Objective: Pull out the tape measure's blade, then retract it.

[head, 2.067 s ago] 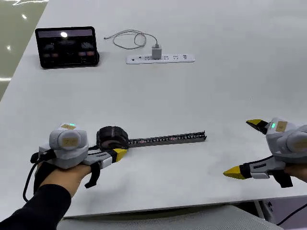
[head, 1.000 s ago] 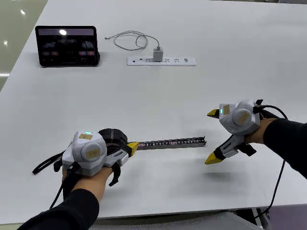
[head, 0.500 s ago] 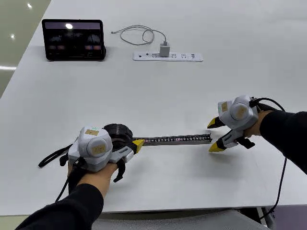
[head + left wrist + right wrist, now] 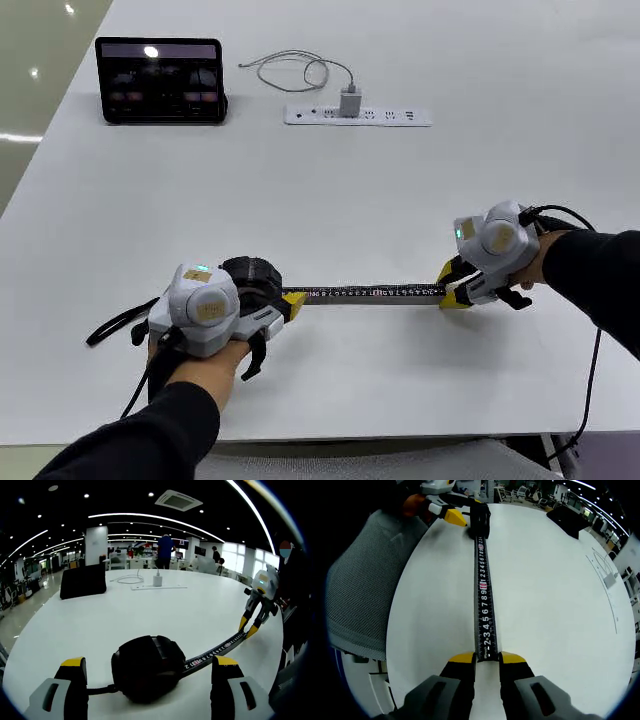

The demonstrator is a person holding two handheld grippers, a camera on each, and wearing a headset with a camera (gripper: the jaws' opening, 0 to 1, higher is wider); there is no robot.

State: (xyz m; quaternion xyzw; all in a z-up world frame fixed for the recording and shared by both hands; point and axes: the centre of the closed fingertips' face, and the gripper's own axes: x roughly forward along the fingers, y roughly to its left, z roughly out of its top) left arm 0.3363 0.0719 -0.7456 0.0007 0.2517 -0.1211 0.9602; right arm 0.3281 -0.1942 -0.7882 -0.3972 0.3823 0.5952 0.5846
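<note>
A black tape measure case [image 4: 255, 278] lies on the white table [image 4: 330, 200], and its dark blade [image 4: 365, 292] runs out to the right. In the left gripper view the case [image 4: 147, 667] sits between the jaws of my left gripper [image 4: 150, 662], with a gap on each side, so it is open. The left gripper [image 4: 270, 292] rests at the case's near side. My right gripper [image 4: 450, 293] is at the blade's far end. In the right gripper view the right gripper [image 4: 487, 657] is shut on the blade's tip [image 4: 485, 651], and the blade [image 4: 483, 585] stretches away to the case [image 4: 481, 520].
A dark tablet [image 4: 162, 80] stands at the far left. A white power strip [image 4: 358, 116] with a charger and a looped cable [image 4: 300, 70] lies at the far middle. A black strap [image 4: 110, 325] trails left of my left hand. The table's front edge is close.
My right gripper has come in from the right, dropped to the blade's end and closed on it. The left gripper has stayed at the case. The blade's length looks the same.
</note>
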